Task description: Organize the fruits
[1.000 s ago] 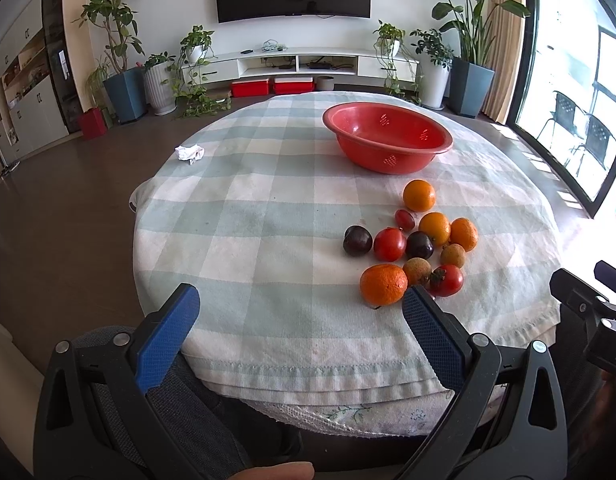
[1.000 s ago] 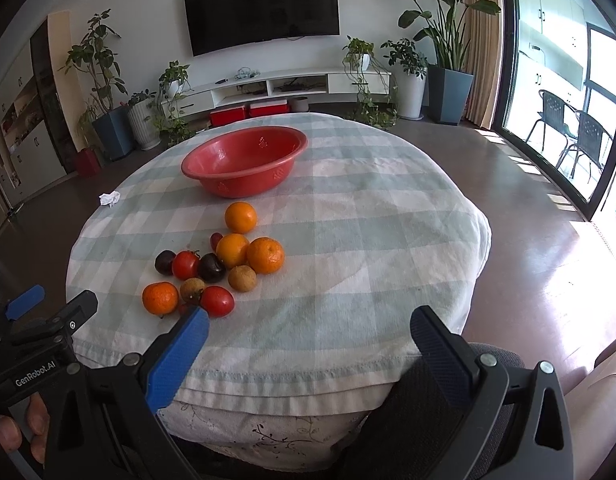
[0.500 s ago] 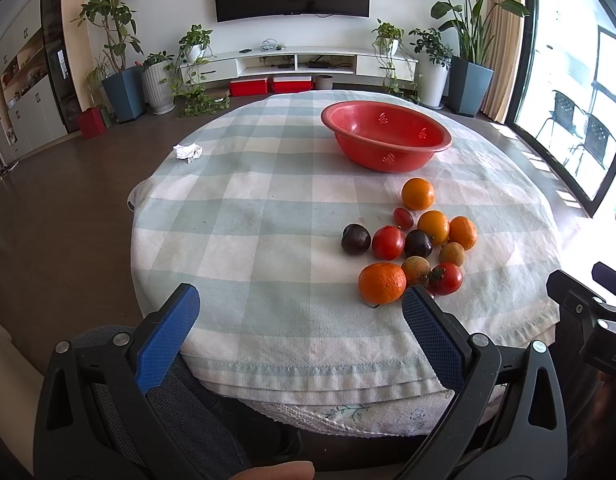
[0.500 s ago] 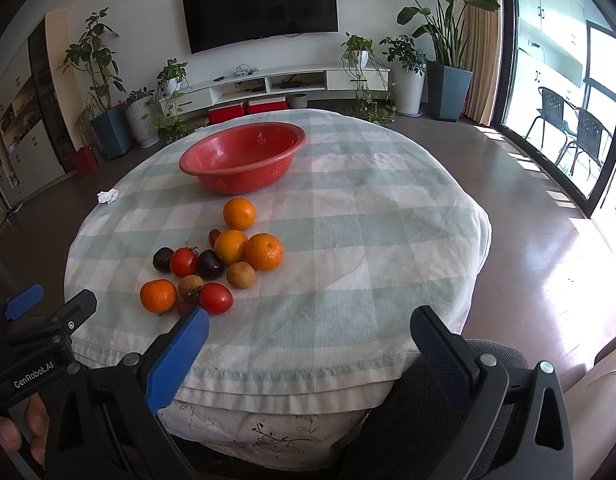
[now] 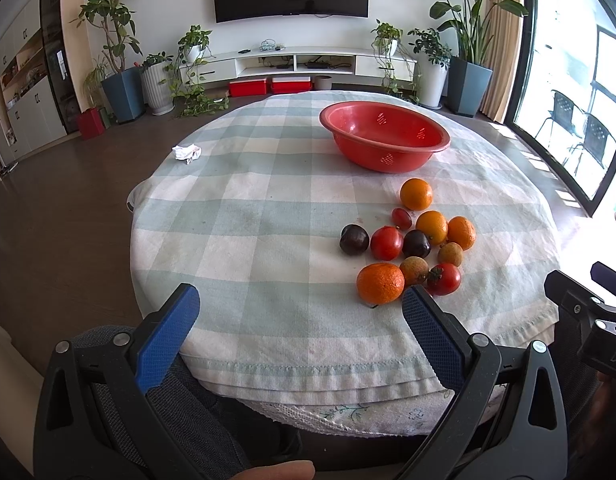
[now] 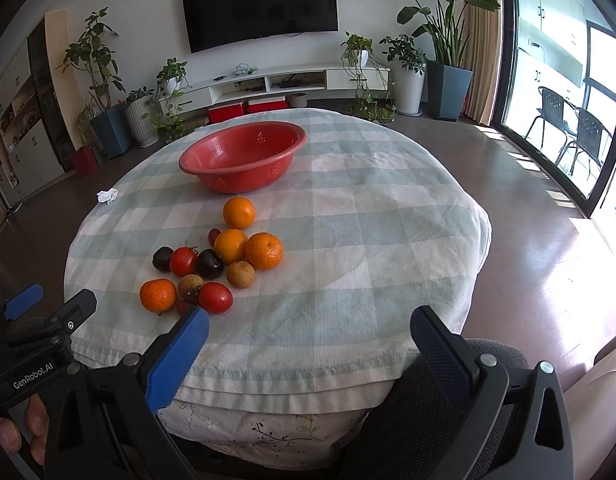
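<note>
Left tongs: spread wide and holding nothing, low at the near edge of the counter, with the fruit ahead and to their right. My guess is they are poised for a first reach.
Right tongs: also gaping and empty, at the same near edge, with the fruit off to their left.
Fruit pile: bunched on the checked cloth between the near edge and the bowl, most pieces touching a neighbour, so picking one may nudge others.
Nearest piece: a bumpy-skinned mandarin just ahead of the left tongs' right finger, probably the easiest first pick.
Other fruit: a smooth orange sits alone nearest the bowl; two more orange ones, glossy red tomatoes, two dark plum-like ones and two small tan, rough-skinned ones make up the cluster.
Red bowl: perforated like a colander, upright beyond the fruit, with nothing in it. It looks like the intended destination.
Progress: none of the fruit is in the bowl yet.
Stray item: a crumpled white tissue lies well apart at the far left.
</note>
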A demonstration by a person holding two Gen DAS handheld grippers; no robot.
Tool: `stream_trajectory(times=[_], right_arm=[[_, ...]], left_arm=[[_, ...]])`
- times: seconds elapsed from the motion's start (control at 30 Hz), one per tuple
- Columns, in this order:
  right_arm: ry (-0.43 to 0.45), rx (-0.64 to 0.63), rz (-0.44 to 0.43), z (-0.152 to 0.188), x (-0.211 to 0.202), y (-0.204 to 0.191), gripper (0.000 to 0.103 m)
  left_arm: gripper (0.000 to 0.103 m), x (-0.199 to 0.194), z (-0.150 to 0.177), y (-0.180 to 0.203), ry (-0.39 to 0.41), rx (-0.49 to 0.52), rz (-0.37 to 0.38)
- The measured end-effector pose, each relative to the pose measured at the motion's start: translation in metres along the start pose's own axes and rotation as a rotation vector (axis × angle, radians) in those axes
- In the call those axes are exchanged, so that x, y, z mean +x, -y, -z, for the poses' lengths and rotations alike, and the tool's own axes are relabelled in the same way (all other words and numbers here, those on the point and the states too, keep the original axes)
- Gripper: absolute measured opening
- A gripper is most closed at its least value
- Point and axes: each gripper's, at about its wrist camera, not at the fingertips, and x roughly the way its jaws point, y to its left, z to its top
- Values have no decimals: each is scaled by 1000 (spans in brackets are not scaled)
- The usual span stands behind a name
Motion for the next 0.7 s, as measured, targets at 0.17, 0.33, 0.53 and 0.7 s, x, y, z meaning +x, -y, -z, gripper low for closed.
stream_trajectory(times=[0.17,0.33,0.53,0.7], right_arm=[[0,1,1,-1,0,0,103],[-2,1,1,-1,0,0,103],[-2,1,1,-1,0,-1,103],[-3,1,2,-2,0,-1,103]], left_arm=[[103,1,0,0,-1,-1,-1],[103,1,0,0,-1,-1,0],[103,0,0,0,-1,-1,-1],[103,1,0,0,-1,-1,-1]])
